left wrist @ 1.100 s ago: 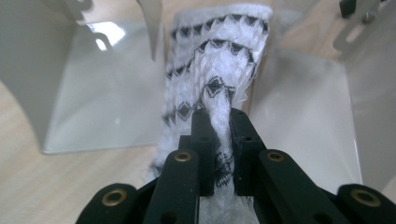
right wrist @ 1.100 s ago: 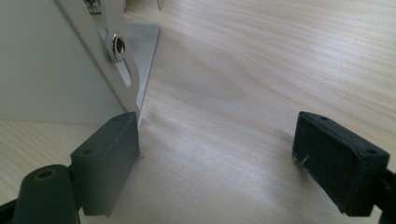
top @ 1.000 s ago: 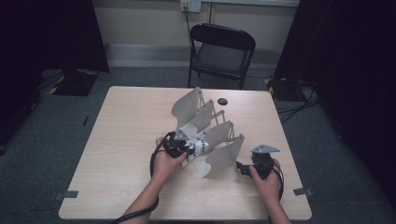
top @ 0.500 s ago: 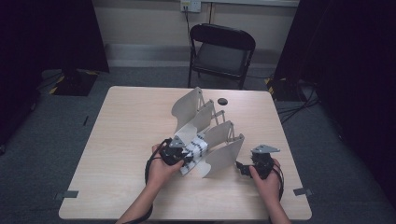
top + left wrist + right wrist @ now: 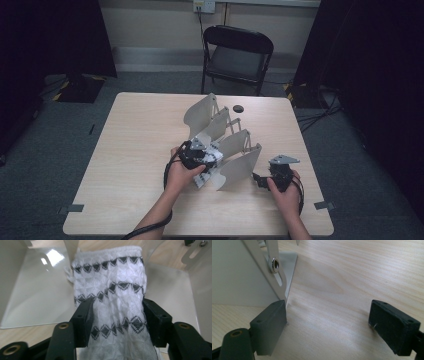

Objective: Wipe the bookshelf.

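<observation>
From the high view, the left claw (image 5: 206, 161) sits at the near end of the grey fan-shaped rack (image 5: 225, 135) on the bench (image 5: 135, 150), a white patterned sock (image 5: 204, 177) beneath it; the right claw (image 5: 260, 181) waits beside the rack's front panel.

Left gripper view: the sock (image 5: 112, 295) lies between two rack panels (image 5: 37, 295), the left claw (image 5: 116, 312) has just been opening, jaws flanking the fabric, released.

Right gripper view: the right claw (image 5: 327, 322) gapes wide over bare bench (image 5: 352, 277), one jaw by the rack's edge (image 5: 242, 277).
</observation>
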Action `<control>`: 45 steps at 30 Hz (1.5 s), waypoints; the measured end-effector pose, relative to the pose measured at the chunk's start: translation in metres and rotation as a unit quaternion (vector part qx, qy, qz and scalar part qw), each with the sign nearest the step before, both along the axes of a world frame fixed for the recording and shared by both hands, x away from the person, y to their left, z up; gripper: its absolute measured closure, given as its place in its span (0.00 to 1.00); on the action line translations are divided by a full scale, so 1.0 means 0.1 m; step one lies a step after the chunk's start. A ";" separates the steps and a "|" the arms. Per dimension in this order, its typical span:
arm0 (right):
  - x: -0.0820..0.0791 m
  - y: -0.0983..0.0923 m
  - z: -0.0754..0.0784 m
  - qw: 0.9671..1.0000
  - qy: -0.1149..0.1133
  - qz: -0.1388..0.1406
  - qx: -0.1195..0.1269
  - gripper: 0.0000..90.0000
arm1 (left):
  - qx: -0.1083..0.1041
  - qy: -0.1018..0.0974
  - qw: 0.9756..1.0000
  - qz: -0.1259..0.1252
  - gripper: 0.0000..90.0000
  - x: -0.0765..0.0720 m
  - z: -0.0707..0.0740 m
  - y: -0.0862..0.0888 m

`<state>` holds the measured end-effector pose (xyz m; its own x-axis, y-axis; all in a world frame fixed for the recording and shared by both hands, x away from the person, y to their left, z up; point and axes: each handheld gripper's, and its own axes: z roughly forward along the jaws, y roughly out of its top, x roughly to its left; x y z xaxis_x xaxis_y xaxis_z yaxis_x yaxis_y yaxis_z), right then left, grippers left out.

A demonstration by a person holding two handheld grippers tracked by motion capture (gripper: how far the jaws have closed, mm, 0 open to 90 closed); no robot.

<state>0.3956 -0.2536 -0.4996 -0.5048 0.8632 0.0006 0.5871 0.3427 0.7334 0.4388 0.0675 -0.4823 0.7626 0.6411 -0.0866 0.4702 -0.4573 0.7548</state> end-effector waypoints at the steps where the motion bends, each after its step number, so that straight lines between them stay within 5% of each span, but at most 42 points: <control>1: 0.00 0.00 0.00 1.000 0.000 0.000 0.000 0.16 | 0.000 0.000 1.000 0.000 0.51 0.00 0.00 0.00; 7: 0.00 0.00 0.00 1.000 0.000 0.000 0.000 0.16 | 0.024 0.006 1.000 -0.012 0.62 -0.02 -0.03 -0.01; 16: 0.00 0.00 0.00 1.000 0.000 0.000 0.000 0.16 | 0.027 0.014 0.999 -0.019 0.81 -0.09 -0.02 0.02; 19: 0.00 0.00 0.00 1.000 0.000 0.000 0.000 0.16 | 0.012 0.028 0.999 -0.018 0.85 -0.12 -0.01 0.07; 25: 0.00 0.00 0.00 1.000 0.000 0.000 0.000 0.16 | 0.017 0.027 0.999 -0.038 0.89 -0.22 0.06 0.17; 39: 0.00 0.00 0.00 1.000 0.000 0.000 0.000 0.16 | 0.008 0.018 0.999 -0.050 0.87 -0.41 0.08 0.20; 45: 0.00 0.00 0.00 1.000 0.000 0.000 0.000 0.16 | 0.007 -0.006 1.000 -0.022 0.63 -0.36 0.07 0.23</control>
<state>0.3956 -0.2536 -0.4996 -0.5047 0.8633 0.0006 0.5871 0.3427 0.7334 0.4025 0.0901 -0.4749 0.7905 0.6086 -0.0682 0.4407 -0.4880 0.7535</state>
